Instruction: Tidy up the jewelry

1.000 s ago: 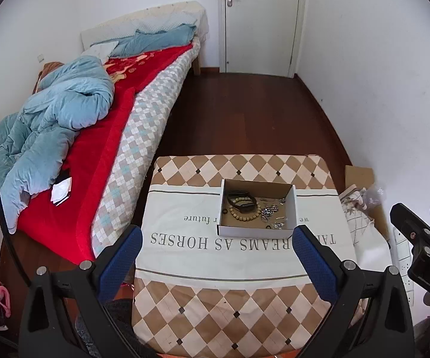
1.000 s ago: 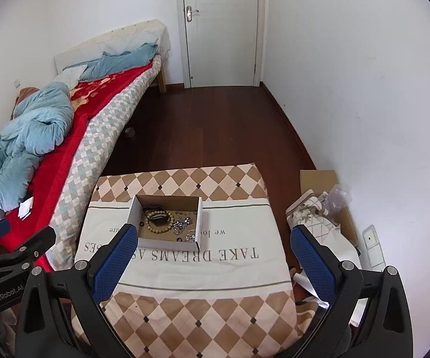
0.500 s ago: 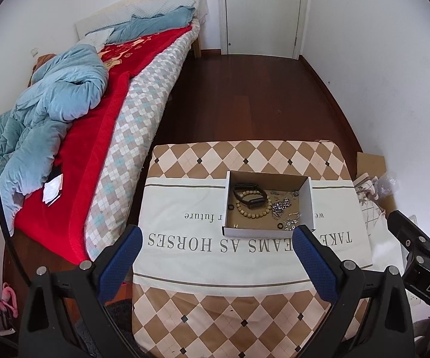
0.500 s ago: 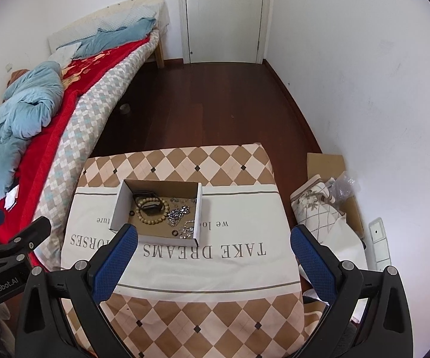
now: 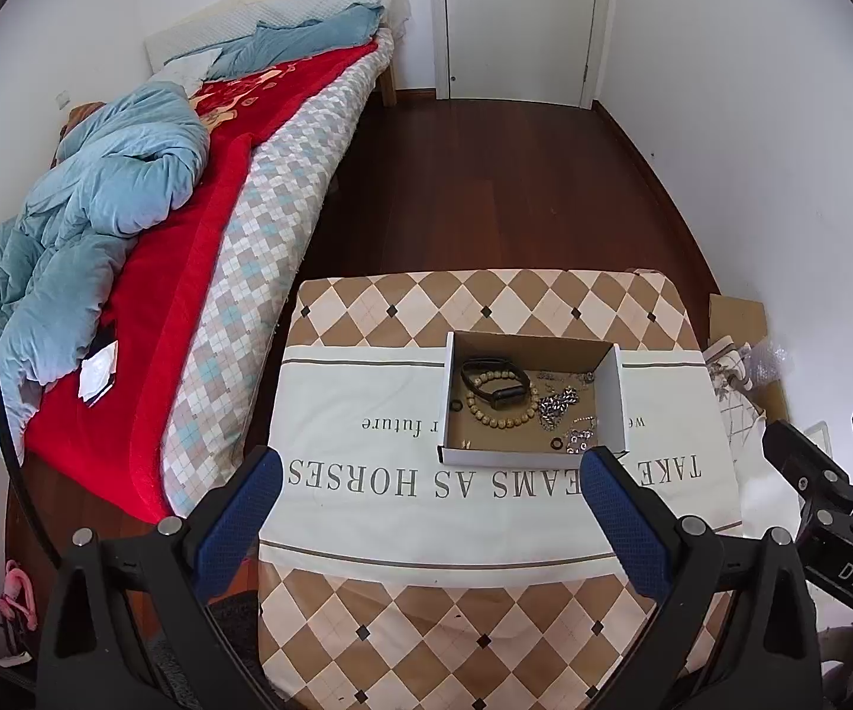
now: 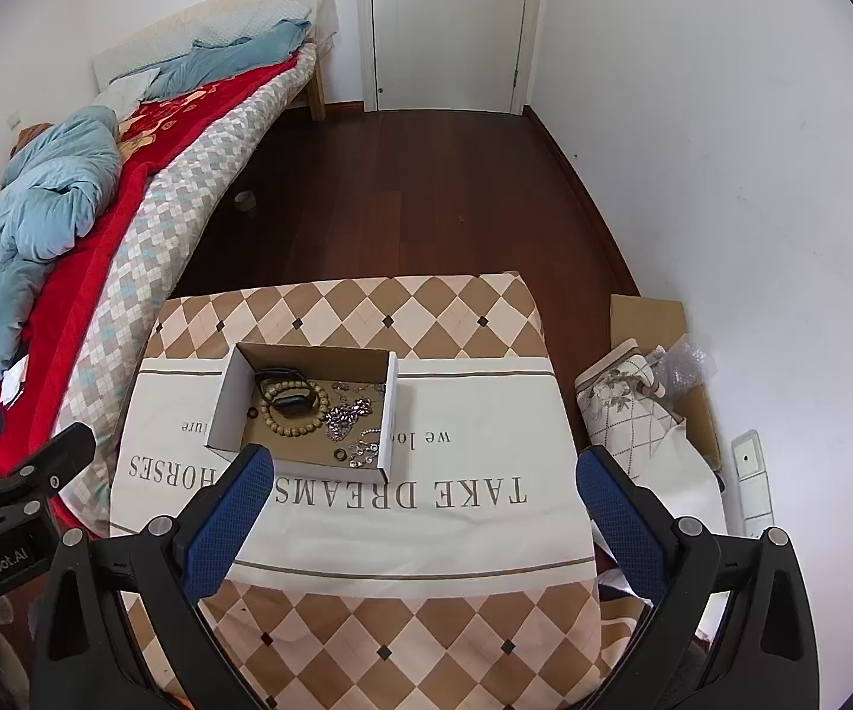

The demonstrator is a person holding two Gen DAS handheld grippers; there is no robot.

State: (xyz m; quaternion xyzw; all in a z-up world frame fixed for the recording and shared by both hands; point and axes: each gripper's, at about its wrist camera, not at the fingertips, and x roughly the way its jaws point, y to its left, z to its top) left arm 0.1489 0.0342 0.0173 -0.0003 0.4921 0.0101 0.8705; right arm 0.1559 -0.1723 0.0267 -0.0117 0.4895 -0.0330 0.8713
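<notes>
Both grippers nearer cardboard box (image 5: pixel 608 399), bead bracelet (image 5: pixel 500 408), black band (image 6: pixel 293 399), chains inside; jaws released

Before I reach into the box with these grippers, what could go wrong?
1. The silver chains lie tangled, so lifting one may drag others out.
2. The black band rests across the bead bracelet; grabbing either could pull both.
3. The light cardboard box sits loose on the cloth and may slide.
</notes>
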